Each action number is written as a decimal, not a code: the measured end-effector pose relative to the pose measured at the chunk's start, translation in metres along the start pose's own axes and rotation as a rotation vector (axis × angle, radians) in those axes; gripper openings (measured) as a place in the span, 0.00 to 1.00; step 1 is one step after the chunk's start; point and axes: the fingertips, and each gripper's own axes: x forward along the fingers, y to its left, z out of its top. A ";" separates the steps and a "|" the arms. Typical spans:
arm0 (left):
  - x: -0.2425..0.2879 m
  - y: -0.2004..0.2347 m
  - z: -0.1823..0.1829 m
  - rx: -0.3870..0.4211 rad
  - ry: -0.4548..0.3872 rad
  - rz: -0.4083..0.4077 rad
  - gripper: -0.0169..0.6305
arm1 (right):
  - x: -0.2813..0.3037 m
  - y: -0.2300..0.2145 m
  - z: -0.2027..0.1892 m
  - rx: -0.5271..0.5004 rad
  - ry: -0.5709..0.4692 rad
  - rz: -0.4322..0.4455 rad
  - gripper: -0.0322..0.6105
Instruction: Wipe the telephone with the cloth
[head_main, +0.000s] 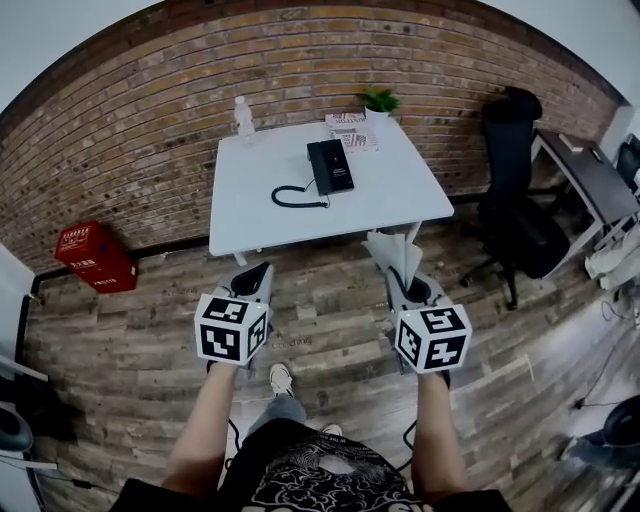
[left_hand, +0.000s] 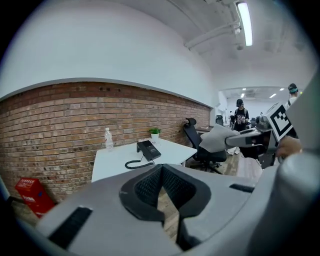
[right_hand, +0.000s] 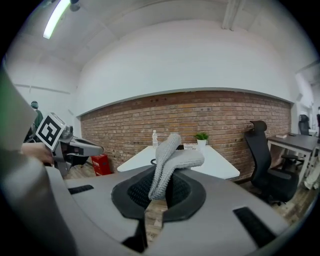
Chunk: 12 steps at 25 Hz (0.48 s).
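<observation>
While the telephone (head_main: 330, 166) lies on the white worktop (head_main: 395, 200), well apart from both grippers, the right gripper (right_hand: 161, 186) has its jaws clamped on a grey knitted cloth (right_hand: 169, 161) that flops over, limp and light. The left gripper (left_hand: 162, 172) has its jaws together on nothing. The phone looks like hard, smooth plastic, probably light enough to skid when wiped, so steadying its body at one edge seems wise.
</observation>
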 end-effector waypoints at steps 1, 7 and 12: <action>0.008 0.008 0.002 -0.002 -0.002 -0.009 0.03 | 0.010 0.000 0.002 -0.004 0.007 -0.006 0.07; 0.064 0.068 0.018 -0.004 0.005 -0.064 0.03 | 0.082 0.000 0.022 -0.004 0.045 -0.045 0.07; 0.100 0.129 0.027 0.007 0.013 -0.102 0.03 | 0.141 0.015 0.039 -0.001 0.082 -0.064 0.07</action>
